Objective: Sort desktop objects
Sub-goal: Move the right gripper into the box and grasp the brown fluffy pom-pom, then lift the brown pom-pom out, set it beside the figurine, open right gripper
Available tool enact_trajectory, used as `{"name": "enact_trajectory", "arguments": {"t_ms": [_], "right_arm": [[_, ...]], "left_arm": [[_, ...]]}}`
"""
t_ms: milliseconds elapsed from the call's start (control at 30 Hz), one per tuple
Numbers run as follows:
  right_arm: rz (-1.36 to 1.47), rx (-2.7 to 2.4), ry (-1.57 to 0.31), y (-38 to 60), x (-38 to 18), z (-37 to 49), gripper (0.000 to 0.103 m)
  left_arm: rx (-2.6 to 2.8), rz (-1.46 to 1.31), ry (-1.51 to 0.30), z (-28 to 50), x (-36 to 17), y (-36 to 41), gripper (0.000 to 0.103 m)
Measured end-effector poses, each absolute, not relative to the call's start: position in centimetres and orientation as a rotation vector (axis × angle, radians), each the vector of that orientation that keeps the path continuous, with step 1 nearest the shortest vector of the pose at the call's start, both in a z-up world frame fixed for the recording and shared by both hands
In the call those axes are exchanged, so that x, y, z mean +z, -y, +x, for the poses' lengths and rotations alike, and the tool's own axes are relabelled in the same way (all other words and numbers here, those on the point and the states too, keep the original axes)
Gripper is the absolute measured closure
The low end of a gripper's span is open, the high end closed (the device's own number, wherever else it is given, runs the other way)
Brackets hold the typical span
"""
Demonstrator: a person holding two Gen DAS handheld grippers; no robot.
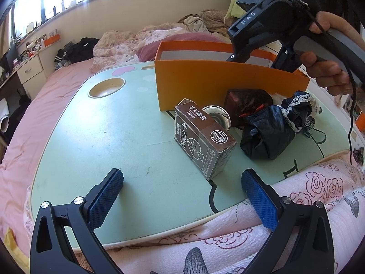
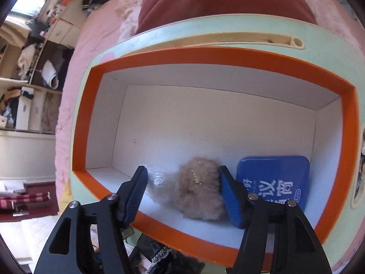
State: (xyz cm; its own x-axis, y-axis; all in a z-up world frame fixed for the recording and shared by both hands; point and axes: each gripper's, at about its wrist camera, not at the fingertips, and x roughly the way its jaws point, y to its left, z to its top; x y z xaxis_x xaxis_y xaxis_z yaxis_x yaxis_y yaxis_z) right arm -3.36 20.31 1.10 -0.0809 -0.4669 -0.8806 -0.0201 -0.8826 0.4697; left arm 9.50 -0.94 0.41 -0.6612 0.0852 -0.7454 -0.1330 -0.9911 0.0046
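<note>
- The right gripper [image 2: 182, 196] points down into the orange box [image 2: 205, 56], its fingers inside the rim near the box's front wall.
- Between its fingers sits a tan furry ball [image 2: 196, 191] with a small gold clasp; the right pad [image 2: 230, 202] touches the fur, while the left pad [image 2: 134, 194] stands a little off it beside a clear plastic wisp. Whether the ball is pinched or simply resting on the white floor of the box I cannot tell.
- Just beyond the right finger, a blue tin [image 2: 273, 180] with white characters lies flat in the box's corner.
- The left gripper [image 1: 182, 194] hovers over the near edge of the pale green lap table [image 1: 91, 137], fingers spread wide and holding nothing.
- Ahead of its fingers, nearer the right one, a brown card box [image 1: 203, 137] lies on the table; beyond it are a metal disc [image 1: 216, 116], a dark red box [image 1: 248, 100] and a black lace-trimmed bundle [image 1: 271, 127], all in front of the orange box's wall.
- A hand [image 1: 328, 68] grips the right gripper's handle above the orange box.
</note>
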Motion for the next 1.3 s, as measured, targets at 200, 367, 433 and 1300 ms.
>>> {"name": "enact_trajectory", "arguments": {"t_ms": [200, 367, 433, 1300], "right_arm": [[1.814, -2.013, 0.688, -22.3, 0.9, -3.4, 0.092], [1.673, -2.087, 0.724, -23.2, 3.8, -2.2, 0.101], [1.617, -2.125, 0.718, -24.2, 5.2, -1.7, 0.101], [1.502, -2.195, 0.671, -24.5, 7.9, 1.1, 0.092]], "left_arm": [[2.758, -1.23, -0.091, 9.5, 0.4, 0.9, 0.0], [2.758, -1.231, -0.091, 9.6, 0.4, 0.9, 0.0], [2.758, -1.231, -0.09, 9.6, 0.4, 0.9, 0.0], [2.761, -1.227, -0.089, 9.5, 0.4, 0.7, 0.0]]}}
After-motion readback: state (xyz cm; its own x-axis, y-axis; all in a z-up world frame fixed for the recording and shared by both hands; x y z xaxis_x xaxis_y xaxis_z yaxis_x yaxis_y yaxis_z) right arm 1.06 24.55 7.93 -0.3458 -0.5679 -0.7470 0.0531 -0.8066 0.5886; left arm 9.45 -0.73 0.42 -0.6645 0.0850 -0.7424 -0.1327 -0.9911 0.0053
